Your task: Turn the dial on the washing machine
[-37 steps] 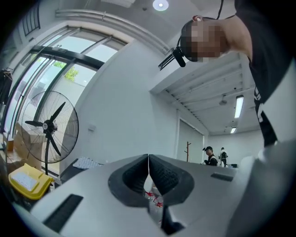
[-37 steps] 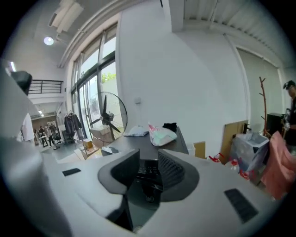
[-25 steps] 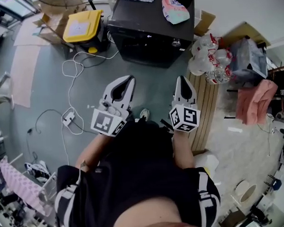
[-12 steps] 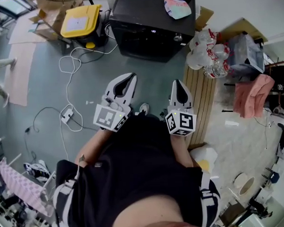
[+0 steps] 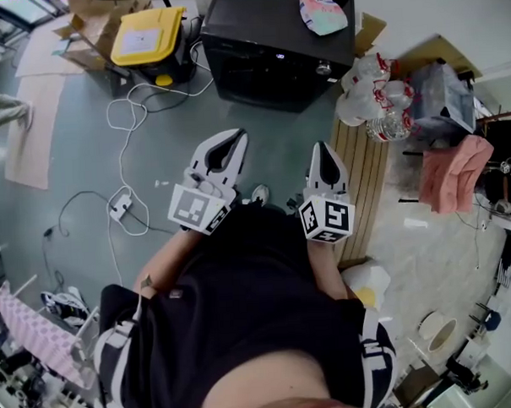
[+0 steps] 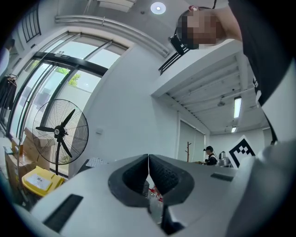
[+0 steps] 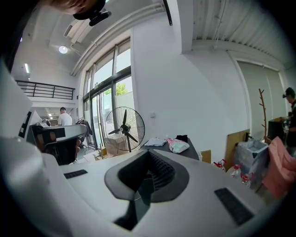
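A black washing machine [image 5: 270,46] stands at the top of the head view, with its small round dial [image 5: 322,68] at the front's right corner. Both grippers are held in front of the person's body, well short of the machine. My left gripper [image 5: 234,136] is shut, its dark pads touching at the tips [image 6: 148,156] with nothing between them. My right gripper [image 5: 322,145] is also shut and empty [image 7: 149,152]. In the right gripper view the machine's dark top [image 7: 192,152] shows ahead, a colourful pouch [image 7: 177,145] lying on it.
A yellow-lidded box [image 5: 147,41] and loose cables [image 5: 126,137] with a power strip [image 5: 120,209] lie left of the machine. A slatted wooden board [image 5: 369,185], bagged plastic bottles [image 5: 378,100] and a pink cloth [image 5: 457,177] are on the right. A standing fan [image 7: 124,128] is beyond.
The whole view has shifted slightly, so the machine sits a little higher in the picture. Both grippers stay in nearly the same place before the body.
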Demonstrator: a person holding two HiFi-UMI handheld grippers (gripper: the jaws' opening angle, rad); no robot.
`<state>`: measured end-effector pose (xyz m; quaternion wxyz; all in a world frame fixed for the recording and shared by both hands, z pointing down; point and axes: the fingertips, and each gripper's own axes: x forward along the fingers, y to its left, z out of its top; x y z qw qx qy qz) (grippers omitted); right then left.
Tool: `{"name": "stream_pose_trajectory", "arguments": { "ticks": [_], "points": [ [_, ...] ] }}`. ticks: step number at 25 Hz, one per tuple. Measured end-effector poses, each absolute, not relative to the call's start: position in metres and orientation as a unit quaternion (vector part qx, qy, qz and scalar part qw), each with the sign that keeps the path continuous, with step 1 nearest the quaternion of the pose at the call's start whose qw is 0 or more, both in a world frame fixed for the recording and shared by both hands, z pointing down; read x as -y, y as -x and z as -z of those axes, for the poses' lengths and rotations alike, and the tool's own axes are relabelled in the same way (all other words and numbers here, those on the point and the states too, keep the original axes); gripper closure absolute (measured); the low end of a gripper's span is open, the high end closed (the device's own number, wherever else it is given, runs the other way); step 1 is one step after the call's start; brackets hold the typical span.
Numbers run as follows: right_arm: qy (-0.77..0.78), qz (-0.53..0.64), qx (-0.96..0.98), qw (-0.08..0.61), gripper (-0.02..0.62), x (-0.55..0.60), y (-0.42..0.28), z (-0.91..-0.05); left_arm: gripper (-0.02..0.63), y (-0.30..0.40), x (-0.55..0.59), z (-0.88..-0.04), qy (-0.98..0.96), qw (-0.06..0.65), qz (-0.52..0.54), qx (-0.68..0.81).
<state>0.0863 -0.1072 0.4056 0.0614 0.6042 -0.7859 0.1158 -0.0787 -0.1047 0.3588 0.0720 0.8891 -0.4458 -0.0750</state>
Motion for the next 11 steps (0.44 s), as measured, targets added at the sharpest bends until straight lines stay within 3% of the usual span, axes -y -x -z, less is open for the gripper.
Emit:
{"name": "stream_pose_trajectory", "arguments": {
  "ticks": [11],
  "points": [
    [-0.606, -0.116, 0.784, 0.063, 0.571, 0.1038, -0.0781, -0.4055, 0.583, 0.0883, 0.1054, -0.3616, -0.889, 0.069, 0.08, 0.445]
  ]
}}
